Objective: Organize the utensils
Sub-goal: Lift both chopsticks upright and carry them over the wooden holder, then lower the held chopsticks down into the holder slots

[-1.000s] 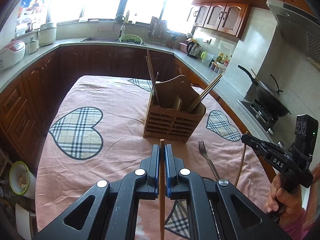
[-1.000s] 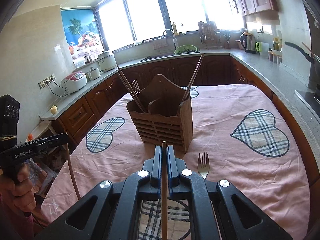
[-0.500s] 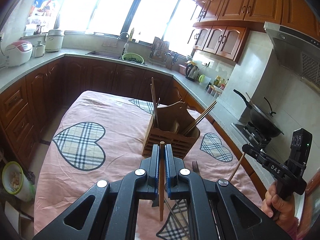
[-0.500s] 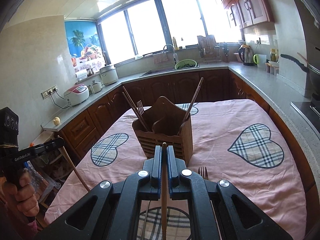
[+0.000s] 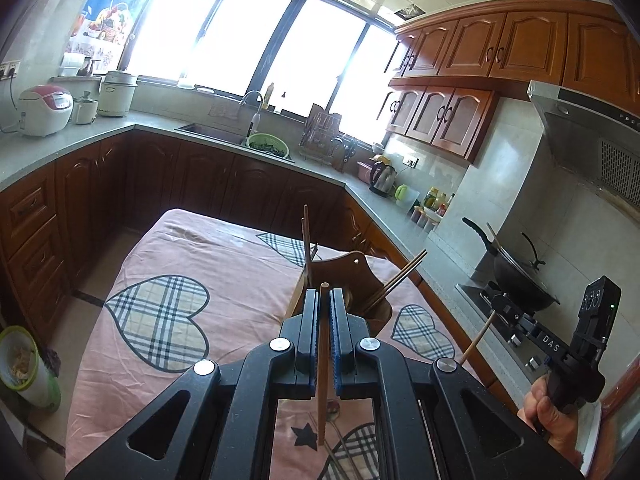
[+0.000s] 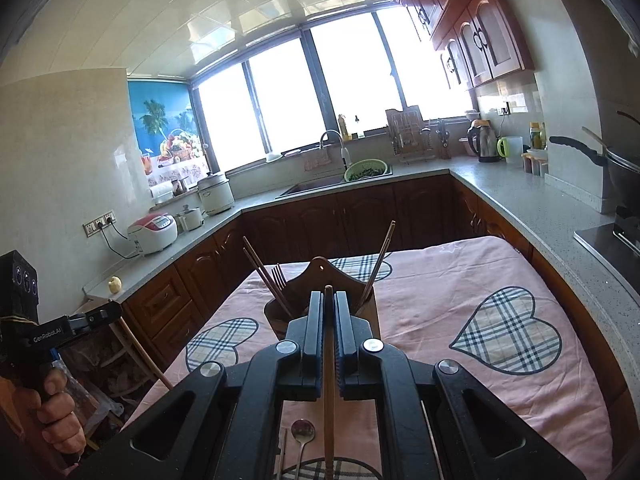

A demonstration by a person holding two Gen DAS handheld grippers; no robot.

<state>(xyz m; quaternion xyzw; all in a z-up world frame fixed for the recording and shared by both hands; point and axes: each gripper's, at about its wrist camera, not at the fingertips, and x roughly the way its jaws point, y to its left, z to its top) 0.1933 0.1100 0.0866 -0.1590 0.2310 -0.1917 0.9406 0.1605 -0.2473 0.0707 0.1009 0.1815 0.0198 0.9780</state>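
Nearest, a wooden chopstick is clamped upright between the narrow jaws of the left gripper, and a second chopstick is pinched likewise by the right gripper. Below them, on the pink tablecloth, a spoon is left lying. Just beyond the fingertips, the wooden utensil holder is seen, with chopsticks and a fork already stood in it. Each stick is best kept vertical, centred over an open compartment, lowered until its tip is well inside, and only then released, so that the leaning sticks are not knocked.
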